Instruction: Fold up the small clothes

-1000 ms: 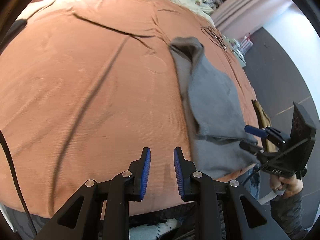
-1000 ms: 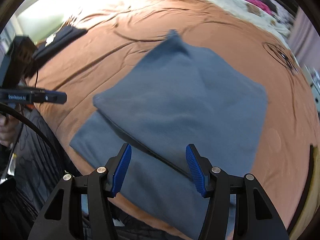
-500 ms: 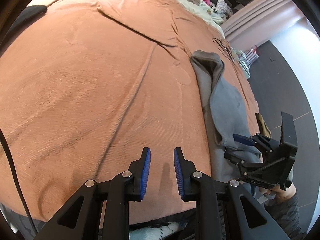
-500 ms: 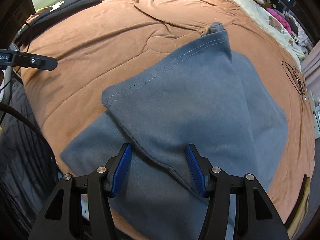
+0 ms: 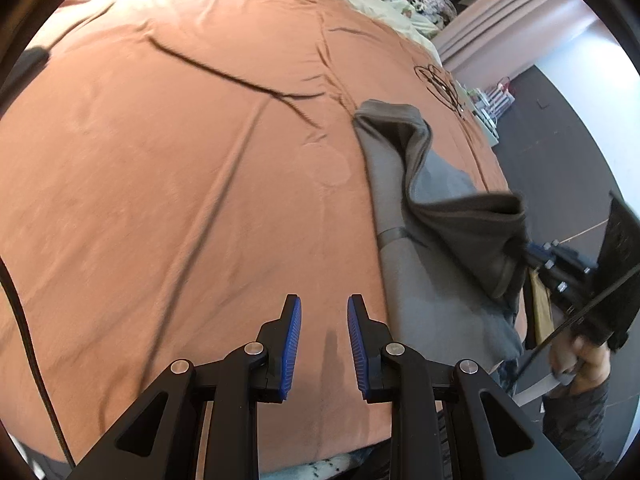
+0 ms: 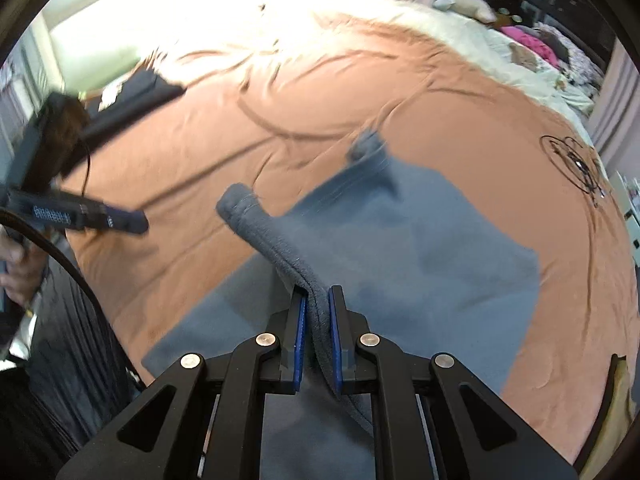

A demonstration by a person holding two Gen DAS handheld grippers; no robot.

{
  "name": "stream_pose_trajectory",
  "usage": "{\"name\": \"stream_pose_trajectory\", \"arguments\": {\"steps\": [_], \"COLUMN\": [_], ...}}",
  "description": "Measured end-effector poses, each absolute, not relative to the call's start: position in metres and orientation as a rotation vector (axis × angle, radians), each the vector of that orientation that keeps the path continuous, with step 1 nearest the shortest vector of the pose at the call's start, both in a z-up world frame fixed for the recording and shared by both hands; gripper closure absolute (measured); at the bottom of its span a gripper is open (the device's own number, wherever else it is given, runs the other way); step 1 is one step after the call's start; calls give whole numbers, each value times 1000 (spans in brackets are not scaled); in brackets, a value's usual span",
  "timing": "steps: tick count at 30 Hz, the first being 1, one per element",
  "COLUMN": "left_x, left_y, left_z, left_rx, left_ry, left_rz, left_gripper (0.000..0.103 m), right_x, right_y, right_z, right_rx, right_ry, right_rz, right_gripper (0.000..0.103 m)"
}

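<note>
A grey garment (image 6: 420,248) lies partly folded on the orange-brown bedspread (image 6: 280,120). My right gripper (image 6: 318,292) is closing its jaws, and the blue pads press on the garment's thick folded edge, which rises off the bed and runs up to the left. In the left wrist view the same garment (image 5: 432,304) lies at the right, one flap pulled up by the right gripper (image 5: 524,248). My left gripper (image 5: 323,300) hovers over bare bedspread (image 5: 180,160) left of the garment, narrowly open with nothing between its pads. The right wrist view shows the left gripper (image 6: 136,222) at the left edge.
A dark folded item (image 6: 136,92) lies at the bed's far left. A cream blanket (image 6: 460,28) and a pile of clothes (image 6: 532,40) sit at the far end. A black line motif (image 6: 576,164) marks the bedspread. A person's hand (image 5: 580,360) holds the right gripper; a cable (image 5: 24,320) hangs left.
The right gripper's jaws went from wide apart over the garment to pinching its folded edge, and the edge has lifted. The left gripper stayed narrowly open and shifted slightly over the bedspread.
</note>
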State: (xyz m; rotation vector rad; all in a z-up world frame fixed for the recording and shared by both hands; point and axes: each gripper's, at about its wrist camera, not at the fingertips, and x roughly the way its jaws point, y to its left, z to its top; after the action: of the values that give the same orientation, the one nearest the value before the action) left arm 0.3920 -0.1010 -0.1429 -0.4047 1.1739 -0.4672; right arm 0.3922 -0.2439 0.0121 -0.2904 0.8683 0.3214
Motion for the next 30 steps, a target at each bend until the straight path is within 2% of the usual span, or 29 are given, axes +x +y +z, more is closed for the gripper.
{"name": "stream_pose_trajectory", "arguments": {"steps": [10,25,26,27,28,29,30], "left_x": [421,447,449,451,454,457,460], "left_y": [-137,-164,-165,-166,-167,-168,-170], "left_z": [-137,-153,-153,-154,-155,-156,-156], "left_rx": [-344,-283,-283,-285,-287,-291,-294], "left_ry": [1206,1278,1279,1281,1281,1281,1278], "left_rz": [-474,-416,-412,-408,-404,-401,-398], "left_gripper": [77,77,77,77,75,72,64], "right_x": [411,463,460,457,455,450,447], "right_y": [-328,-440,-444,-447,-450,-451,-456], "right_z": [40,-39,-42,-43,-42,-42,-42], "right_rx": [-103,256,290,327,344,365,381], "right_ry": [810,912,911,901,893,877,868], "right_rz": [263,58,71,92,103,118,134], "right_gripper": [96,94,85,64,50,31,30]}}
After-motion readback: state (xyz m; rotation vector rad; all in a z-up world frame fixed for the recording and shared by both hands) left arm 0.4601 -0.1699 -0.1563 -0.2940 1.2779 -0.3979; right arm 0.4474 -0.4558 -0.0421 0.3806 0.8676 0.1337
